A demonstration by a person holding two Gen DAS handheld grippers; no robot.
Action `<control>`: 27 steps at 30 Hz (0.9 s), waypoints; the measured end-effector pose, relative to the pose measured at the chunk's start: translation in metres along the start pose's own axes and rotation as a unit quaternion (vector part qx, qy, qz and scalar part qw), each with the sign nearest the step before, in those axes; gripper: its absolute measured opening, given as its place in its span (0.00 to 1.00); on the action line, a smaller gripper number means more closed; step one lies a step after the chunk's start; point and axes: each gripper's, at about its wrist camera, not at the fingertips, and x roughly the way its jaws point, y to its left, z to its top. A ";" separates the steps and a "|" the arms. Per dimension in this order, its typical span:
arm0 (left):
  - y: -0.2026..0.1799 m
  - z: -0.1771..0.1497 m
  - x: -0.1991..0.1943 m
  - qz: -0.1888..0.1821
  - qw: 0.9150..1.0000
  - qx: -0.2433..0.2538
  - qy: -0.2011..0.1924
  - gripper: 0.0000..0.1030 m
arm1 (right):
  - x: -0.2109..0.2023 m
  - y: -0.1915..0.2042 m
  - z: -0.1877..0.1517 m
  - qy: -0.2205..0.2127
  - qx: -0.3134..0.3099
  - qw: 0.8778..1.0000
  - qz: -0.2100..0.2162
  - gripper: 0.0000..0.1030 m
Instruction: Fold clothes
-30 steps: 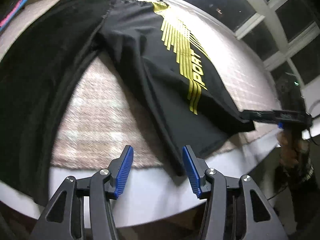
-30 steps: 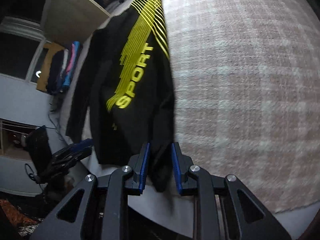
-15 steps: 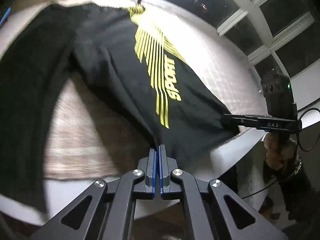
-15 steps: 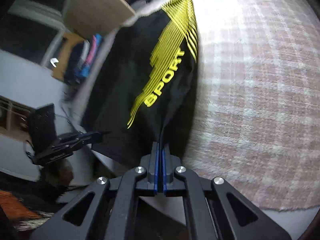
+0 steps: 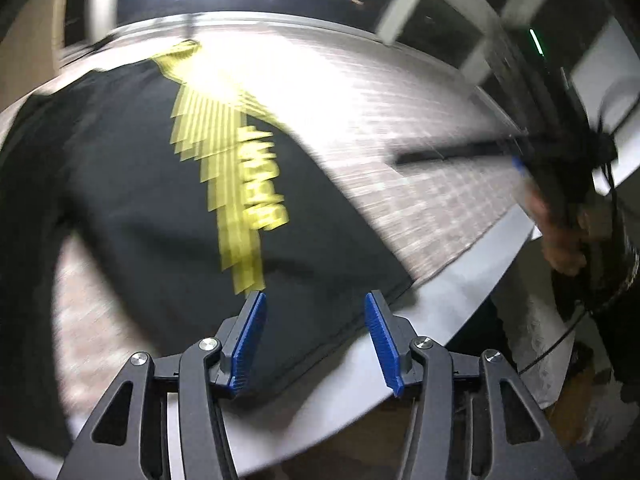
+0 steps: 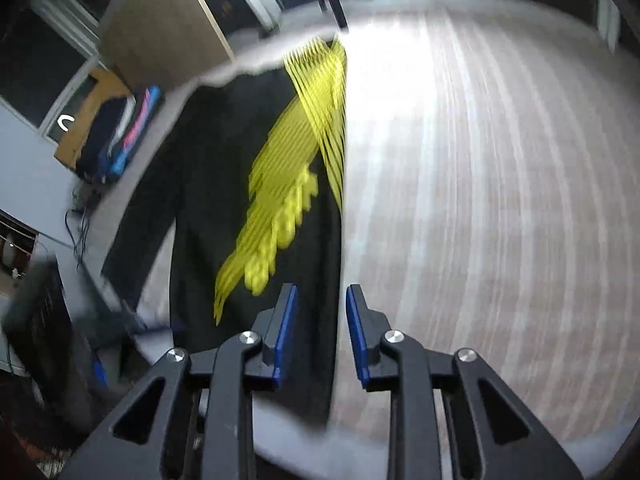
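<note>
A black garment (image 5: 168, 208) with yellow stripes and yellow lettering lies on a checked cloth (image 5: 420, 128) that covers a round table. My left gripper (image 5: 314, 340) hovers over the garment's near hem; its jaws are opening and the blue pads (image 5: 250, 340) do not press on the fabric. In the right wrist view the same garment (image 6: 224, 184) runs away from me, its right edge passing under my right gripper (image 6: 320, 332). These jaws are opening too, with a narrow gap and no fabric pinched. Both views are motion-blurred.
The white table rim (image 5: 460, 292) curves round the near side. A person's hand (image 5: 560, 236) holds the other gripper at the right. Folded clothes (image 6: 124, 136) lie on a wooden stand to the left, and dark windows stand behind the table.
Half a second ago both grippers were shut on the garment's hem. Both have since let go, opened and lifted, and the left one has swung sideways. The garment has dropped onto the cloth.
</note>
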 end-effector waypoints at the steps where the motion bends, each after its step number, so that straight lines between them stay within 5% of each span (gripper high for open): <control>1: -0.014 0.007 0.013 0.005 1.000 0.018 0.001 0.50 | 0.001 -0.001 0.014 -0.017 -0.002 1.000 -0.007 0.27; 6: -0.057 0.016 0.050 0.045 0.996 0.076 0.006 0.57 | 0.010 -0.011 0.079 -0.043 0.011 0.999 0.005 0.38; 17: -0.049 0.010 0.063 0.065 0.996 0.062 -0.006 0.54 | 0.107 -0.001 0.194 -0.020 -0.006 1.000 -0.022 0.40; 23: -0.032 0.012 0.058 0.003 1.000 0.023 -0.004 0.18 | 0.166 -0.003 0.253 -0.018 0.020 0.999 -0.026 0.41; 27: -0.014 0.011 0.044 -0.029 0.999 -0.019 -0.017 0.13 | 0.194 -0.004 0.274 -0.025 0.006 0.999 -0.035 0.41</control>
